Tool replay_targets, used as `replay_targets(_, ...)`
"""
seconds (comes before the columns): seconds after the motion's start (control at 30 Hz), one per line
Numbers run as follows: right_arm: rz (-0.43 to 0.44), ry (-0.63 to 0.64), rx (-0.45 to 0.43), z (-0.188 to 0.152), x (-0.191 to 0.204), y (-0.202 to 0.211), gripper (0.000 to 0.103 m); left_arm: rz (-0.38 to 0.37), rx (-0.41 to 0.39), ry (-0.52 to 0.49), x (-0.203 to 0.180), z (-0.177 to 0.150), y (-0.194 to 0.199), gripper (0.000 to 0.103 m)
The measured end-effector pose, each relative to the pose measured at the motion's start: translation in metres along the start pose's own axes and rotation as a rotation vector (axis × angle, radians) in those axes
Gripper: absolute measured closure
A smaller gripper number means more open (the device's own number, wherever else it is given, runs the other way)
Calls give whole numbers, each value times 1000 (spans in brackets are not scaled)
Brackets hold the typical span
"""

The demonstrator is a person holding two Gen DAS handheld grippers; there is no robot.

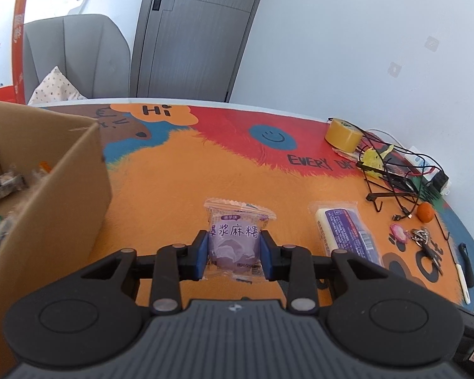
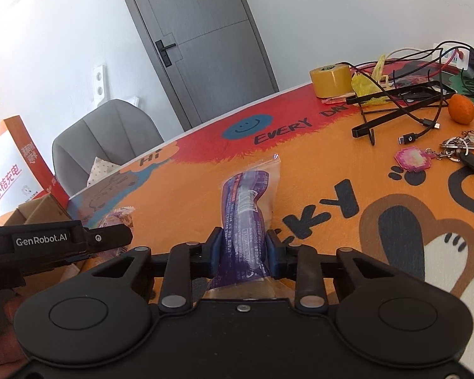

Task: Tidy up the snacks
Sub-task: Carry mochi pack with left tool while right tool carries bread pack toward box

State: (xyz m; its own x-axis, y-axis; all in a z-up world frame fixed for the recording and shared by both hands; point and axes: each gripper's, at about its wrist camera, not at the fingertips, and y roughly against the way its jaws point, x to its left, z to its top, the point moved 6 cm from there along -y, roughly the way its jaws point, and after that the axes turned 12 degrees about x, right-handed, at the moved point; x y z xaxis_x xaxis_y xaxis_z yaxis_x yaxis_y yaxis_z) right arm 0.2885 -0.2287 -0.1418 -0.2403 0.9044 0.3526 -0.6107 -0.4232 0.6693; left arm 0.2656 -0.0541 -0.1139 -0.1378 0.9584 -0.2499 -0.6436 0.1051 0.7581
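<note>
Broadly: orange, red and blue printed table cover [image 1: 161,170], lettering "Hi" and "EVERY DAY" legible, smiley patch mid-field.
Cardboard box [image 1: 79,170] at left edge of left-wrist view, open top, several wrapped snacks [image 1: 3,186] inside, contents blurred.
Grey door [image 1: 189,31] and grey chair [image 1: 75,50] behind table; red-and-white paper bag [image 2: 9,173] beside chair.
Black wire stand [image 1: 391,186] at far right of table, tangled with black and red cables [image 2: 426,120]; roll of yellow tape [image 1: 344,134] just beyond it.
Left gripper [image 1: 233,257] clamped on round purple snack packet [image 1: 233,246], blue pads pressed against both sides, packet raised off the cover.
Right gripper [image 2: 243,254] clamped on long purple snack bar [image 2: 246,211], wrapper squeezed and buckled between pads, far end jutting forward over the orange cover. Same bar [image 1: 347,230] seen lying flat in left-wrist view, right of the round packet.
Small orange fruit [image 2: 461,109] near stand foot.
Pink pixel-style keychain [image 2: 412,158] and bunch of keys [image 2: 464,151] just beside it, near right edge.
</note>
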Motion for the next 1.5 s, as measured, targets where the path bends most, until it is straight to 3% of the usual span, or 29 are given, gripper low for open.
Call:
replay_targets(0.77, 93, 92, -110, -1, 77, 50, 74, -8, -146, 30, 34, -3, 96, 71)
replay_targets(1.17, 152, 177, -123, -3, 125, 59, 74, 47, -230, 83, 80, -4, 148, 71)
replay_targets(1.5, 180, 236, -113, -6, 163, 56, 74, 81, -244, 153, 126, -6, 160, 71)
